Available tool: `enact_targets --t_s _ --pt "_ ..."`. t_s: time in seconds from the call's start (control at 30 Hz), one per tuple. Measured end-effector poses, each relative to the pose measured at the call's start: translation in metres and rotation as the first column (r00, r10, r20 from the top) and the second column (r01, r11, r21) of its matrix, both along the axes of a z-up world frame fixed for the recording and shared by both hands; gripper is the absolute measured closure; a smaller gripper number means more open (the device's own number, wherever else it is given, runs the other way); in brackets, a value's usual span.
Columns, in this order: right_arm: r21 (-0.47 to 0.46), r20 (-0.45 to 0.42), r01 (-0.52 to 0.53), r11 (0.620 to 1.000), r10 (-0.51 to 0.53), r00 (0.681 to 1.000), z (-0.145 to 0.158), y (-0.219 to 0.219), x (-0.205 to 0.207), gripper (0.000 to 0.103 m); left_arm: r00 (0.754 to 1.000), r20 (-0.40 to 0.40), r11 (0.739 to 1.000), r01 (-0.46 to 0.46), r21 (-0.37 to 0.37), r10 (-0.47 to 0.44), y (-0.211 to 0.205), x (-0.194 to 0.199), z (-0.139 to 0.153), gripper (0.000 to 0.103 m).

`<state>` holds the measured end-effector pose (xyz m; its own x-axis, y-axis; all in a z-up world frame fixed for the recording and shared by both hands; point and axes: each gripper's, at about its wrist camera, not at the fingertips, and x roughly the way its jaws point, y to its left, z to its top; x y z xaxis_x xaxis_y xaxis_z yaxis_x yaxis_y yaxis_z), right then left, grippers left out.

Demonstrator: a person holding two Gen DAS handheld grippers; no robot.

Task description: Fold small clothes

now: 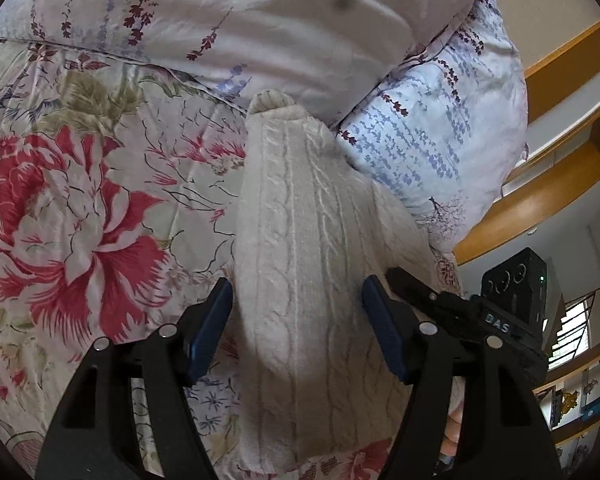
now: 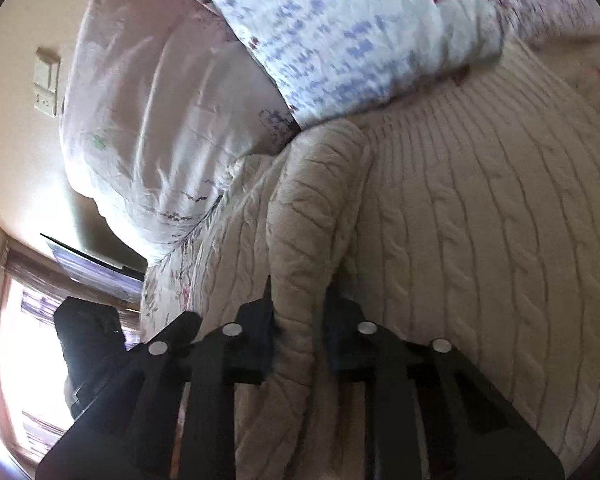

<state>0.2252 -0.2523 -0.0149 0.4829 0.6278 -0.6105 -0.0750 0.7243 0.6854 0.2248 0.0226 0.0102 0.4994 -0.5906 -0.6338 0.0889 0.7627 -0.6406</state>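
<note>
— Where's the cream cable-knit sweater point(image 1: 300, 248)?
— On the floral bedspread point(image 1: 80, 200), near the pillows point(image 1: 432, 148).
— Grippers?
— Left gripper point(image 1: 298, 320) spread, blue pads clear of the knit. Right gripper point(image 2: 300, 344) pinching a raised sleeve fold point(image 2: 304, 216) (slightly blurred).

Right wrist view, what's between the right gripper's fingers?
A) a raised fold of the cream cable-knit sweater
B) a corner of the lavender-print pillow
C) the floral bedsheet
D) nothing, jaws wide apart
A: the right gripper has its fingers pinched on a raised fold of the cream cable-knit sweater; the lavender-print pillow lies well beyond it.
</note>
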Motion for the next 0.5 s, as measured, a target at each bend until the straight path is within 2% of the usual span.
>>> enact_targets --t_s 0.1,0.3,0.5 --pt "-0.095 0.094 0.001 0.995 0.008 0.995 0.022 0.006 -0.006 0.085 1.000 0.013 0.999 -0.004 -0.039 0.004 0.003 -0.003 0.006 0.028" --pt "-0.245 0.213 0.043 0.969 0.011 0.977 0.060 -0.001 -0.017 0.086 0.999 0.044 0.998 0.005 -0.063 -0.002 0.007 -0.011 0.015 0.026" --pt "-0.411 0.262 0.140 0.901 -0.030 0.965 0.076 -0.033 -0.028 0.086 0.998 0.047 0.997 0.047 -0.056 -0.044 -0.002 -0.016 0.015 0.026"
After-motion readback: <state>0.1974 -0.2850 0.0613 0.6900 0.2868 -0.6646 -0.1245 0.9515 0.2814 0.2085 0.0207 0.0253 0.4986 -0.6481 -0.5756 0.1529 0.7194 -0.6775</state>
